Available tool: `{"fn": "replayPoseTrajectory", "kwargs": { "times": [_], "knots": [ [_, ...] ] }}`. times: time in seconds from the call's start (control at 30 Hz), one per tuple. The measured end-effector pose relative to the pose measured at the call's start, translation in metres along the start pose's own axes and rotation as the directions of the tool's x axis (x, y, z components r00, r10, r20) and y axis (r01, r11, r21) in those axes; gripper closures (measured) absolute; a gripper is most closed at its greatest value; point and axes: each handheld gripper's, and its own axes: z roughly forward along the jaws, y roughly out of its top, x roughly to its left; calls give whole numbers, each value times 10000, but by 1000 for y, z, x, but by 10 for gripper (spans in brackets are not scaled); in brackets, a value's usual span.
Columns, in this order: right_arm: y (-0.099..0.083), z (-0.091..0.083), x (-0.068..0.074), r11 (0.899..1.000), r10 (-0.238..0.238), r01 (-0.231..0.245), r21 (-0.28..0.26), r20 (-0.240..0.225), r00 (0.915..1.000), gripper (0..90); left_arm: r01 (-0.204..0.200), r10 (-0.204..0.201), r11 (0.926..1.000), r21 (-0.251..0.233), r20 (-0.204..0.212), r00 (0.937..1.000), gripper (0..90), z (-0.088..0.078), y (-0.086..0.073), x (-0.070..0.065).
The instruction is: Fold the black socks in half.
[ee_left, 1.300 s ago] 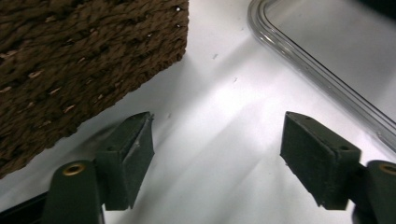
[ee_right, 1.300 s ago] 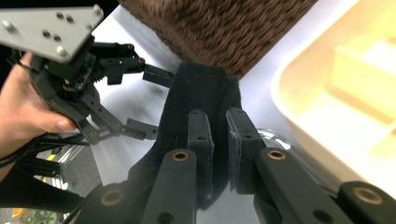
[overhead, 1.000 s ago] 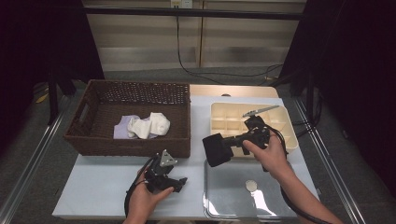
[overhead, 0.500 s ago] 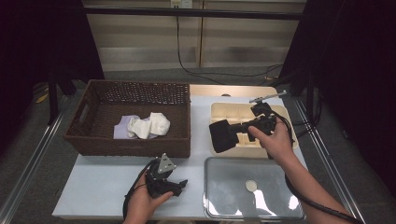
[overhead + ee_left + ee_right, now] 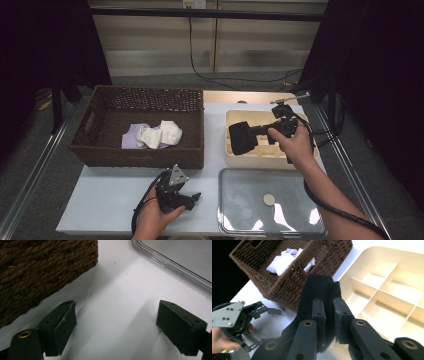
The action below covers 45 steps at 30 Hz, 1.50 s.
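My right gripper (image 5: 256,133) is shut on a black cloth (image 5: 241,137), which hangs over the left part of the cream divided tray (image 5: 272,151). In the right gripper view the black cloth (image 5: 319,287) is pinched between the pads of my right gripper (image 5: 328,307), above the cream tray (image 5: 387,297). My left gripper (image 5: 193,199) rests on the white table in front of the basket; its jaws have just been opening. In the left gripper view my left gripper (image 5: 115,327) stands open with bare table between its pads.
A brown wicker basket (image 5: 145,156) at the left holds white cloth (image 5: 161,134) and a lilac piece (image 5: 131,137). A shiny metal tray (image 5: 245,210) at the front right carries a small round disc (image 5: 269,199). The basket's corner (image 5: 37,272) lies close to the left gripper.
My right hand has carried the black cloth away from above the metal tray, back and up over the cream tray. The left hand has kept still.
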Motion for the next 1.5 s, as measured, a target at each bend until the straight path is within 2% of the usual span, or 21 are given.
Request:
{"fn": "replayPoseTrajectory", "kwargs": {
  "times": [0.27,0.57,0.7,0.83,1.0,1.13,1.33,1.5],
  "knots": [
    [-4,12,-13,9994,350,-352,35,361,9987,803,-4,4,10000,5,4,10000,156,0,0,0],
    [-8,37,-20,9975,606,-614,357,238,9979,801,-18,18,10000,16,6,10000,156,0,0,0],
    [-12,44,-21,9966,656,-673,477,367,9972,799,-13,13,10000,17,7,10000,156,0,0,0],
    [-19,49,-24,9953,841,-852,468,249,9961,797,-35,35,10000,24,15,10000,156,0,0,0],
    [-26,51,-28,9923,1068,-1088,584,357,9936,793,-24,24,10000,14,11,10000,156,0,0,0],
    [-31,53,-30,9923,1147,-1158,450,265,9930,790,-12,12,10000,14,7,10000,156,0,0,0],
    [-34,54,-27,9953,828,-855,456,585,9948,770,1,-1,10000,13,12,10000,156,0,0,0],
    [-33,52,-23,9970,503,-554,543,910,9946,682,-16,16,10000,14,8,10000,156,0,0,0]
  ]
}}
